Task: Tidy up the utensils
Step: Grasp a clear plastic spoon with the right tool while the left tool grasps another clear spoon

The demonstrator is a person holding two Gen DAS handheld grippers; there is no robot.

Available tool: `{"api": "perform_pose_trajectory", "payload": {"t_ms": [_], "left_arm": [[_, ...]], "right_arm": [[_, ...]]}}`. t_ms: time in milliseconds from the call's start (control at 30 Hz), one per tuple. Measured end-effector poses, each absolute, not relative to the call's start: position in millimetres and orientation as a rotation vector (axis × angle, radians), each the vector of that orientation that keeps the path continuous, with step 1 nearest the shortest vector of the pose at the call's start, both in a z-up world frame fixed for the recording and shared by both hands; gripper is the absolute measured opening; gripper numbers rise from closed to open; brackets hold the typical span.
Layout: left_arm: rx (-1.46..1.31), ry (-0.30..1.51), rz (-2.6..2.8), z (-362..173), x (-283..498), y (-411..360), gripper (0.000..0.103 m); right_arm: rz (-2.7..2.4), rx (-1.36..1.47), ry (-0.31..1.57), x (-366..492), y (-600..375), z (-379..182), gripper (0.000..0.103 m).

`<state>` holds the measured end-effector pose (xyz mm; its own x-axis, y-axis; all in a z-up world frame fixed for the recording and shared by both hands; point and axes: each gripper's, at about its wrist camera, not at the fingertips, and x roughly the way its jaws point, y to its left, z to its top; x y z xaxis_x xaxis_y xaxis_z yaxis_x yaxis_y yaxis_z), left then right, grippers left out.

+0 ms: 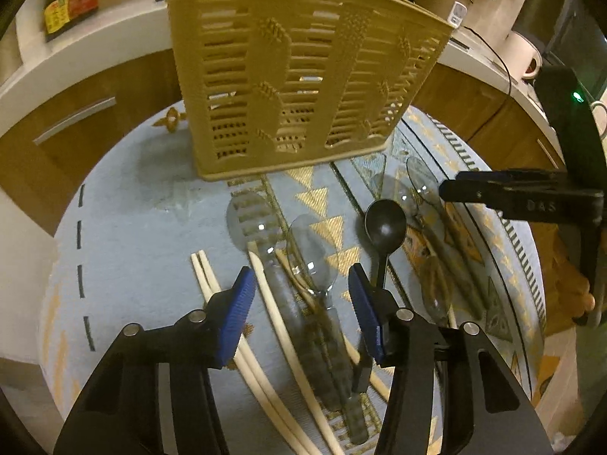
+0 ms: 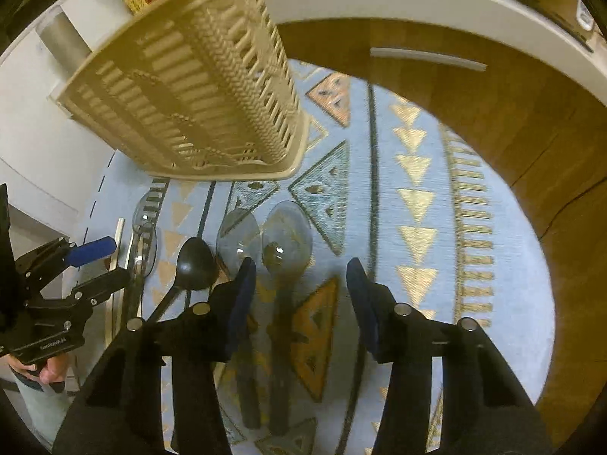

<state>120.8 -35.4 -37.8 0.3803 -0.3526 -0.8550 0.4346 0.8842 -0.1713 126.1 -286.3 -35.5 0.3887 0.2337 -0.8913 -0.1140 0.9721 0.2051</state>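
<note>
My left fingers point(image 1: 301, 288) and right fingers point(image 2: 301, 284) hang released over spoons point(image 1: 313, 256) lying flat beside the basket point(image 1: 299, 72), unsorted.

A beige slotted basket point(image 1: 296, 76), a black spoon point(image 1: 385, 223) and blue-padded fingers point(image 1: 242, 295) over a pale-blue, gold-triangled cloth point(image 2: 417, 197).

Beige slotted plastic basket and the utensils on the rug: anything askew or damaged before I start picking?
The beige slotted plastic basket stands upright, undamaged. The cream chopsticks lie crossed under the clear plastic spoons, beside the black plastic spoon; nothing spilled. Both the left gripper and right gripper are open.
</note>
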Motion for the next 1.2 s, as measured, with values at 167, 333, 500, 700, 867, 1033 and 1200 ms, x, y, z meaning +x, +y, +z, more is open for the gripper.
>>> {"api": "perform_pose_trajectory", "payload": {"t_ms": [167,333,500,700,867,1033,1200], "left_arm": [[0.153,1.076,-0.513,-39,122,-41,0.049],[0.236,1.072,-0.517,-44,121,-56,0.048],[0.283,1.057,-0.494,-46,129,-69,0.048],[0.290,1.082,-0.476,-48,145,-86,0.047],[0.298,1.101,-0.459,-58,148,-87,0.036],[0.327,1.097,-0.424,-58,153,-101,0.032],[0.262,1.067,-0.420,-53,155,-99,0.031]], "right_arm": [[0.213,0.076,1.174,136,-278,-42,0.046],[0.218,0.043,1.186,134,-269,-49,0.046],[0.218,0.037,1.188,130,-263,-50,0.046],[0.221,0.046,1.210,138,-266,-48,0.046],[0.224,0.042,1.252,156,-261,-50,0.046],[0.202,-0.017,1.258,169,-250,-49,0.046],[0.169,-0.124,1.241,167,-233,-50,0.030]]}}
